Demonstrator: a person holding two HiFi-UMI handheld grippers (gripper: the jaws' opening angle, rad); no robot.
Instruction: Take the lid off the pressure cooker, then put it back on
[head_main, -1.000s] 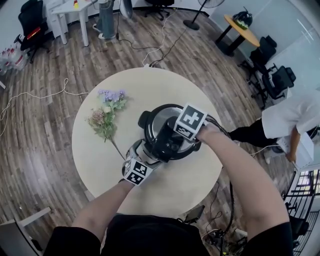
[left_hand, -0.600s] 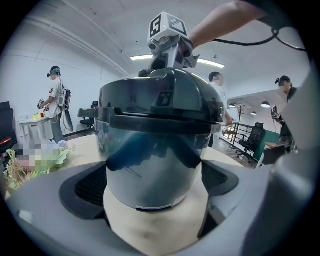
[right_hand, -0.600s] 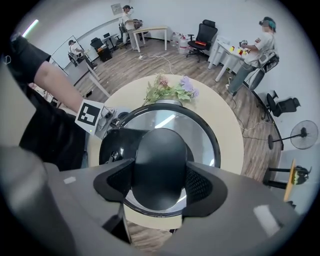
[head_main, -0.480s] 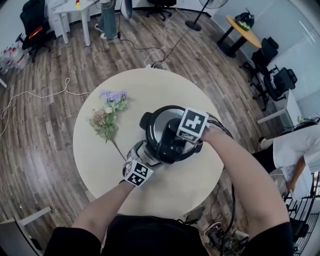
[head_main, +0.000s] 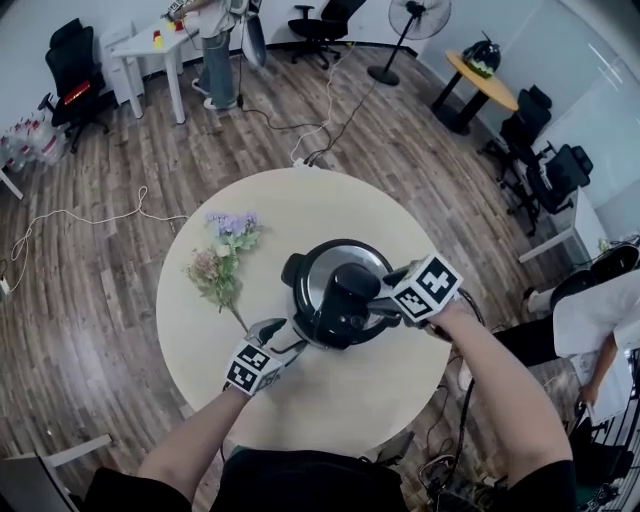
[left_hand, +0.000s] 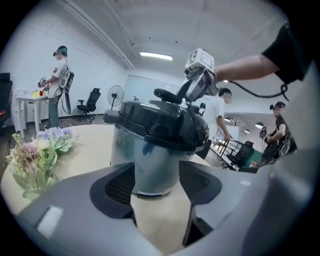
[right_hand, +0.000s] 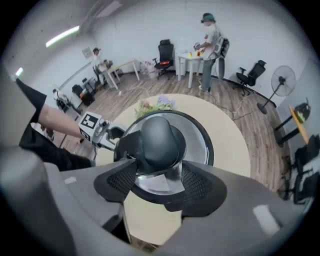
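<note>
My right gripper (right_hand: 159, 176) grips the black handle (head_main: 347, 292) of the steel pressure cooker lid (head_main: 322, 266), which sits on the silver cooker pot (left_hand: 147, 160); my left gripper (left_hand: 156, 175), its jaws just closed to half-open, holds nothing; the pot stands on the round beige table (head_main: 200, 330), with a wood-plank floor (head_main: 90, 250) around it and 1 standing fan (head_main: 415, 20) beyond.

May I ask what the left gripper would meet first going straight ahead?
Probably the pressure cooker, close ahead of the left gripper; its jaws have just been closing, with nothing gripped between them.
</note>
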